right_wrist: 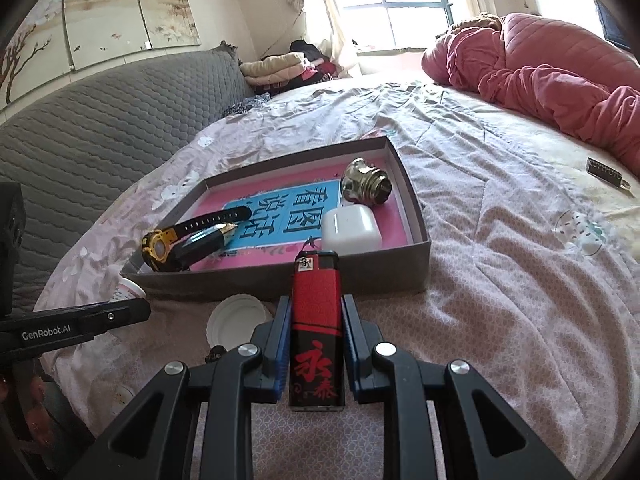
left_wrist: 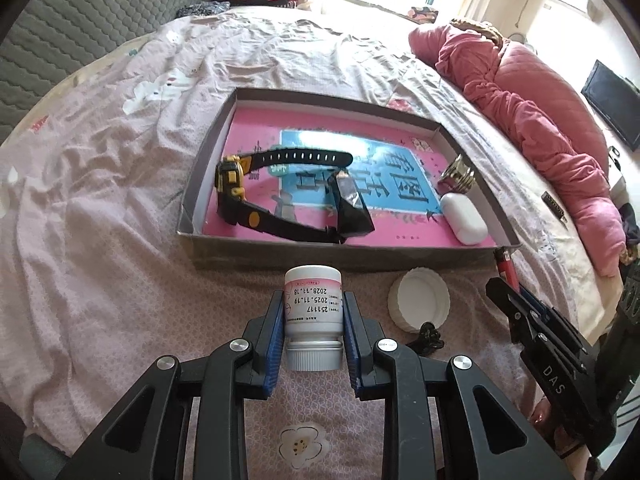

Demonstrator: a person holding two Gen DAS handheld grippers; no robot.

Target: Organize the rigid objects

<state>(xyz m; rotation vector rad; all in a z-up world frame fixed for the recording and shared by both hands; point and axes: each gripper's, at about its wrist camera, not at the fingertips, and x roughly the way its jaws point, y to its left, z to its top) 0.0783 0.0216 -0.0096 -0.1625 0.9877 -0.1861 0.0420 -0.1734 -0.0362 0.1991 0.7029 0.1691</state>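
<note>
A shallow grey box [left_wrist: 248, 254] [right_wrist: 280, 278] with a pink floor lies on the bed. In it are a yellow-and-black watch [left_wrist: 234, 184] [right_wrist: 160, 246], a black folded item [left_wrist: 352, 208] [right_wrist: 200, 246], a white case [left_wrist: 464, 218] [right_wrist: 352, 228] and a shiny metal fitting [left_wrist: 458, 176] [right_wrist: 366, 186]. My left gripper [left_wrist: 314, 316] is shut on a white pill bottle [left_wrist: 314, 304], just before the box's near wall. My right gripper [right_wrist: 316, 320] is shut on a red-and-black lighter [right_wrist: 316, 332], also before the near wall.
A white round lid [left_wrist: 418, 298] [right_wrist: 236, 320] lies on the bedspread before the box, a small black item [left_wrist: 428, 336] beside it. A pink quilt [left_wrist: 532, 128] [right_wrist: 552, 80] is heaped at the right. A dark keyring tag [right_wrist: 606, 176] lies far right. A grey headboard [right_wrist: 100, 128] runs along the left.
</note>
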